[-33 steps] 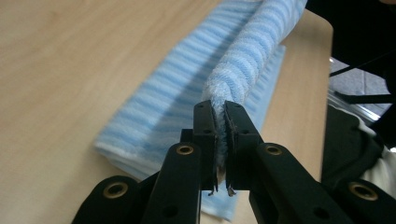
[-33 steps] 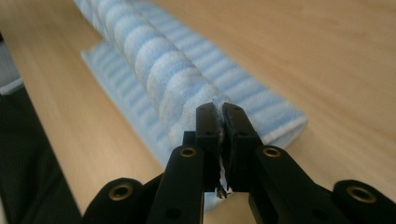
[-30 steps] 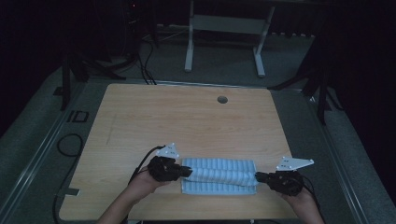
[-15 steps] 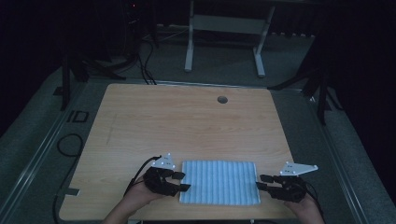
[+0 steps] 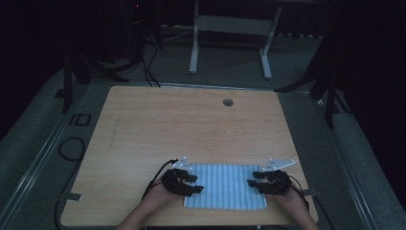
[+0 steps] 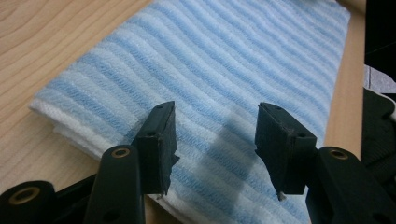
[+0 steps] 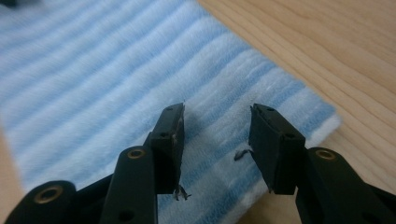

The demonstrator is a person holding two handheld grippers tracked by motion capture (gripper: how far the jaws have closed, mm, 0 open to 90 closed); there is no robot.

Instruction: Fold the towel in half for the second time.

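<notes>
My left gripper point(image 5: 190, 184) and right gripper point(image 5: 256, 184) have just been opening, jaws spread over the folded striped towel point(image 5: 225, 186) at six o'clock; dragging could unfold it.

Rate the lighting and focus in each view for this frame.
High view: dim, surroundings nearly black, table and towel legible. Left gripper view: bright, pads cast a shadow on the towel. Right gripper view: bright, towel's far end soft.

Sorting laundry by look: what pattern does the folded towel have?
Light blue and white stripes on the folded towel, clearest in the left gripper view.
</notes>
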